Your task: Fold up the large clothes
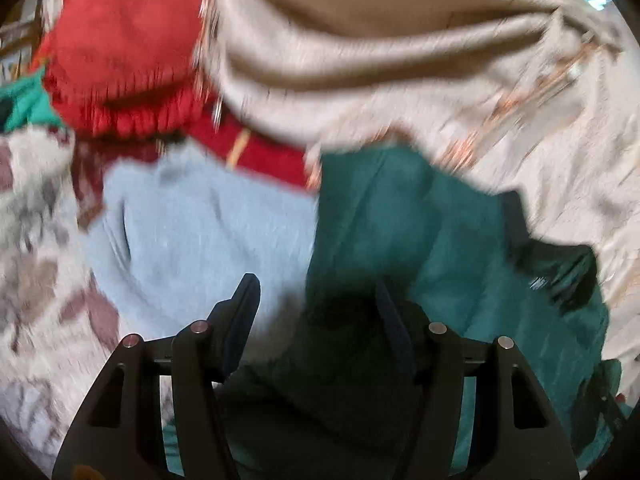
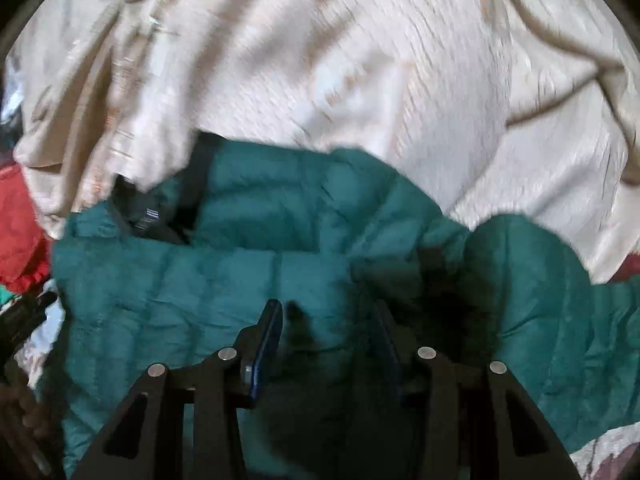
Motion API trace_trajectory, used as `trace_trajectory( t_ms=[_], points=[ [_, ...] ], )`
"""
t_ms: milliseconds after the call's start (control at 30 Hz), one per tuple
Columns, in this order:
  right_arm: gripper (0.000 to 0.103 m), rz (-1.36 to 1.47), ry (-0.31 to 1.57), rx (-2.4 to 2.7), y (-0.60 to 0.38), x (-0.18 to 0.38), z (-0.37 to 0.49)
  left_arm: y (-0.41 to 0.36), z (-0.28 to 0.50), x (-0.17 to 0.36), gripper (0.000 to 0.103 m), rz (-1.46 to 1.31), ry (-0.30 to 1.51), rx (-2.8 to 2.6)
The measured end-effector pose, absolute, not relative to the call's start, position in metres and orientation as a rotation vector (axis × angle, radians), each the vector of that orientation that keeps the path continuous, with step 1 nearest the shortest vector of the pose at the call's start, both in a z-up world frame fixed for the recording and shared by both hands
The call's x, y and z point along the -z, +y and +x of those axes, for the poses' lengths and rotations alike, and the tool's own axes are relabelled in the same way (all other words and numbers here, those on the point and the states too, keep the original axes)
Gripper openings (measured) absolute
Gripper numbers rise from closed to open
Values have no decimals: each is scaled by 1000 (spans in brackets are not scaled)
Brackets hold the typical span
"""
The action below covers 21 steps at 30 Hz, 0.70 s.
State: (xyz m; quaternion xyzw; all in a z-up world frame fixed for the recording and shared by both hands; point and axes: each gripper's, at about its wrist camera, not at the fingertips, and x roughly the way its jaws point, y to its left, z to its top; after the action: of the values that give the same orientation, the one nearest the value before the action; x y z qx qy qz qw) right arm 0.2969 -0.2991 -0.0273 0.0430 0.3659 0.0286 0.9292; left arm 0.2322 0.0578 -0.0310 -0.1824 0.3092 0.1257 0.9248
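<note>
A teal puffer jacket (image 2: 280, 264) lies crumpled in front of me, its dark lining and label (image 2: 152, 216) showing at the collar. It also shows in the left wrist view (image 1: 440, 240) at the right. My right gripper (image 2: 326, 308) is open, jaws wide apart, close over the jacket's quilted body. My left gripper (image 1: 316, 284) is open too, over the edge where the teal jacket meets a light blue garment (image 1: 208, 232). Neither holds anything. Both views are blurred by motion.
A cream textured cloth (image 2: 400, 80) lies bunched behind the jacket, also in the left view (image 1: 380, 40). A red knit garment (image 1: 128, 48) and a dark red one (image 1: 256, 152) lie at the back left. A patterned bedcover (image 1: 36, 248) lies underneath.
</note>
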Motion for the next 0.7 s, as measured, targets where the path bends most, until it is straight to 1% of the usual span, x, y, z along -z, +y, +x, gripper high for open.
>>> trace_trajectory(
  t_ms=[33,100,167,200,267,300,467,567,700],
  points=[
    [44,64,760,-63,-289,24,292,54,233,28,60,-355,622,-241],
    [52,3,793,-43,-274,29,287,44,245,37,60,-331,671,-172],
    [97,-75,864,34,-265,51,292,40,258,61,60,-334,789,-153],
    [101,-103,903,73,-270,64,291,40,261,69,61,-342,823,-156],
    [103,-63,991,47,-283,87,296,44,259,69,64,-373,825,-151],
    [103,-48,996,40,-285,88,297,46,258,65,65,-380,825,-158],
    [102,-15,869,75,-288,46,278,39,247,44,65,-372,773,-178],
    [102,-28,773,130,-294,16,251,29,237,37,67,-382,782,-101],
    [102,-6,794,201,-327,11,220,13,216,37,68,-372,830,-11]
  ],
)
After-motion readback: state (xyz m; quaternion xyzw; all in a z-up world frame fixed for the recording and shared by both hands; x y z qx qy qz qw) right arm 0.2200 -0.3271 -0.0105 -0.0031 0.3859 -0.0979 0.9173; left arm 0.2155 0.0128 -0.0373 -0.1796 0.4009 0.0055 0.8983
